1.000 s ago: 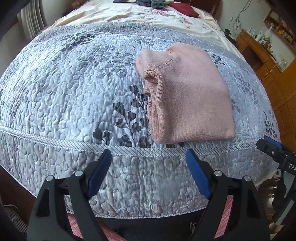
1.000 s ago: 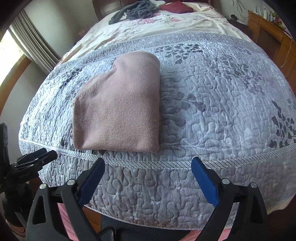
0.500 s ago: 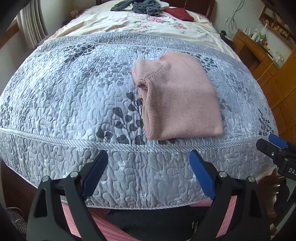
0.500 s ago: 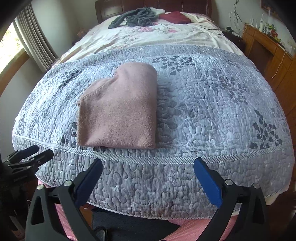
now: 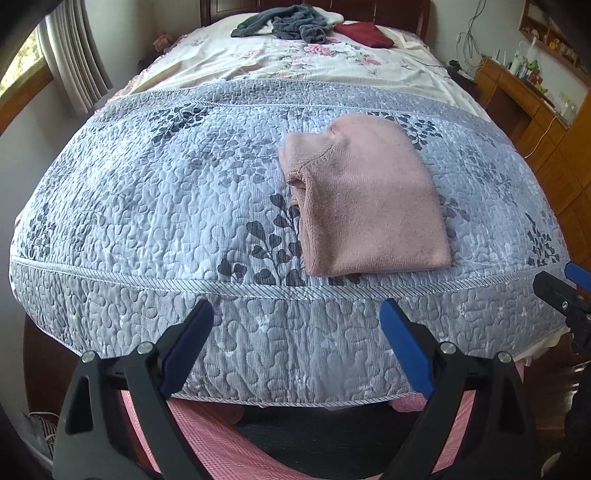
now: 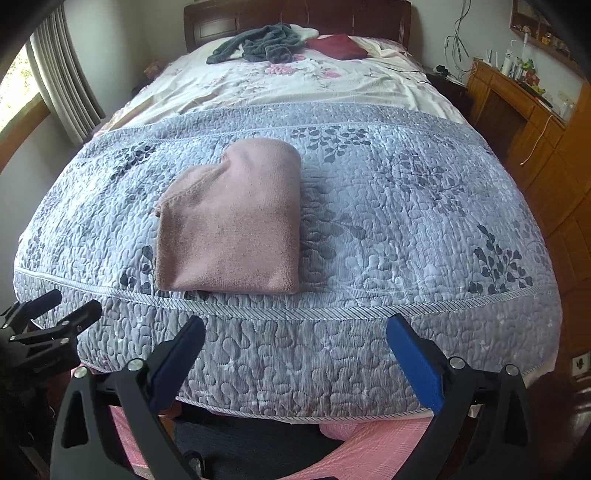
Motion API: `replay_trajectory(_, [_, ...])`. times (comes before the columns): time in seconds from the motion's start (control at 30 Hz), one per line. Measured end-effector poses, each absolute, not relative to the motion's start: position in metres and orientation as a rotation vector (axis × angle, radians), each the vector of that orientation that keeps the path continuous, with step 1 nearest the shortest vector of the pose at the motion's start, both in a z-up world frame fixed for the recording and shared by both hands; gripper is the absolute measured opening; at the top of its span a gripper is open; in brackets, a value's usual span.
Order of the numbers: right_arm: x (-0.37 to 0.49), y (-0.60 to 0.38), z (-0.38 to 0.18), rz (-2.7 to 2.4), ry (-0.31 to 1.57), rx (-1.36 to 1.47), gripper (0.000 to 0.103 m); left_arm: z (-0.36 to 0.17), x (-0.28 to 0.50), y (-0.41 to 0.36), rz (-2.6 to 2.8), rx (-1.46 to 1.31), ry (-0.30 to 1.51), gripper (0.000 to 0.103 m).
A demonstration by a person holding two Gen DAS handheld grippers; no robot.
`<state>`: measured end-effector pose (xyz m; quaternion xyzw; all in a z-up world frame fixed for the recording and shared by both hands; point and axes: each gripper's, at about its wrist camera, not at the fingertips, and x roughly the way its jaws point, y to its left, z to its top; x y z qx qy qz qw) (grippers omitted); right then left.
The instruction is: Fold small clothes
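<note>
Although the pink sweater (image 5: 369,199) is seen folded in the left wrist view, near the front edge of the quilt (image 5: 147,192), a loose cuff is shown bunched at its left side; it is judged that this layer could spill open if the bundle were lifted by one edge. The left gripper (image 5: 295,332) is held with jaws spread and empty, off the bed's front edge.

In the right wrist view, the sweater (image 6: 236,221) is presented as a smooth block, its open layers hidden. The right gripper (image 6: 295,347) is likewise spread and empty. Only here is the headboard (image 6: 295,22) shown whole behind a grey garment (image 6: 262,44).
</note>
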<state>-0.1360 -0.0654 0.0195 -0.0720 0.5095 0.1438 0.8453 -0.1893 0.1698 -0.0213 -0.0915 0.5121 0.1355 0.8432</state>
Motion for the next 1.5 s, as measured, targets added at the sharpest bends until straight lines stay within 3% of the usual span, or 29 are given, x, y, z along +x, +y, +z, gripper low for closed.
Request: replay_trajectory(1.5, [-0.125, -0.073, 0.013, 0.267, 1.101, -0.154, 0.099, -0.025, -0.179, 0.155, 0.318, -0.137, 1.110, 0.091])
